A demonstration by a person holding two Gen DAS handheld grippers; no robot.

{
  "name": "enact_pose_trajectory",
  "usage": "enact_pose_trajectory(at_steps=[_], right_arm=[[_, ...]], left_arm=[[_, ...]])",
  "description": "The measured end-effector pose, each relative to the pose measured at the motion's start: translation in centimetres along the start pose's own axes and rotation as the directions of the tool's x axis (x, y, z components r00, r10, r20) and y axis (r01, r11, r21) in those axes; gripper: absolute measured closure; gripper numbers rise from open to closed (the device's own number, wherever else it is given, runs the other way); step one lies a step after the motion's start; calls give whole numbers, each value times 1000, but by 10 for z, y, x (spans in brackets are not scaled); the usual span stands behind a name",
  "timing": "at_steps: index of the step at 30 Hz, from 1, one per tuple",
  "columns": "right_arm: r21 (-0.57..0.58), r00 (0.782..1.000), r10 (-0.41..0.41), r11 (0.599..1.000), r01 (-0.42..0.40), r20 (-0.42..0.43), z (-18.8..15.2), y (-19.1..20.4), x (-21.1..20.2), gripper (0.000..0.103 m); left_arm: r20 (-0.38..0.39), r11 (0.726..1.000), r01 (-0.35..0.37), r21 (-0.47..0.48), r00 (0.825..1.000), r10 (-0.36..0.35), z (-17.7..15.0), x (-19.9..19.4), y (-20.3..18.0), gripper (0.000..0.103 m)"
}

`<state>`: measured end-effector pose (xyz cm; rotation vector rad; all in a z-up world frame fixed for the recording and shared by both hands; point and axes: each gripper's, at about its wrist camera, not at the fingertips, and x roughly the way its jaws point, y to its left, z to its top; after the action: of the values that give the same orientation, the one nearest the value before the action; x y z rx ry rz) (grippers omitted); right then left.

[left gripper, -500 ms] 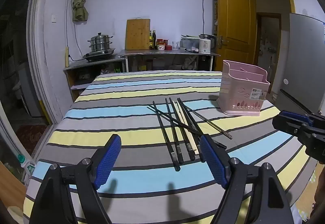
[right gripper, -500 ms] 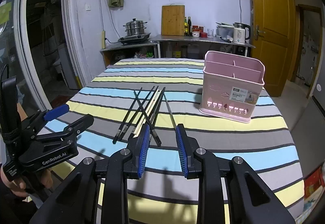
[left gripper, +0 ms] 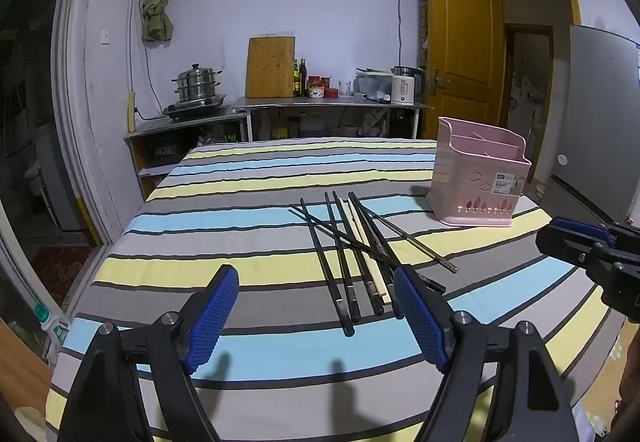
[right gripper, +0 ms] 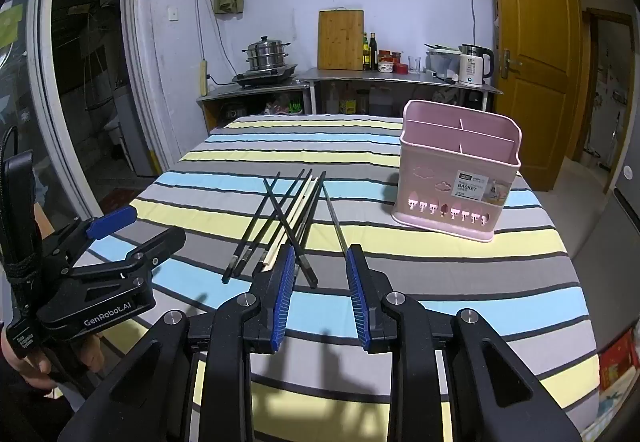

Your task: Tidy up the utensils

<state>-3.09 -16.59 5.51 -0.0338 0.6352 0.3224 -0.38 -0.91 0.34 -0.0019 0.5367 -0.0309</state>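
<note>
Covering the table is a striped cloth in grey, blue and yellow bands. Pink utensil basket stands upright toward the far right edge, dividers visible inside, nothing seen in it. Chopsticks lie loose in a crossed bundle mid-table, left of the basket and apart from it; mostly black, at least one pale. Left gripper hovers over the near edge, jaws spread wide, nothing between the pads, chopstick ends just beyond them. Right gripper sits beside it, jaws parted by a narrower gap, also empty, chopstick tips just ahead of its left pad.
</note>
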Motion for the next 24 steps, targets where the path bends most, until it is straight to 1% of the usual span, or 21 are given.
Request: enact_pose_trajectory(at_steps=[17,24], right_arm=[[1,1000,0,1000,0,0,0,-1,0,75],[1,1000,3,1000,-3,-4,2,-2,1,75]], left_arm=[[-6,1000,1,5,1000,-1,0,1,1,23],[-33,1000,24,-8,999,-24,0,9,5,23]])
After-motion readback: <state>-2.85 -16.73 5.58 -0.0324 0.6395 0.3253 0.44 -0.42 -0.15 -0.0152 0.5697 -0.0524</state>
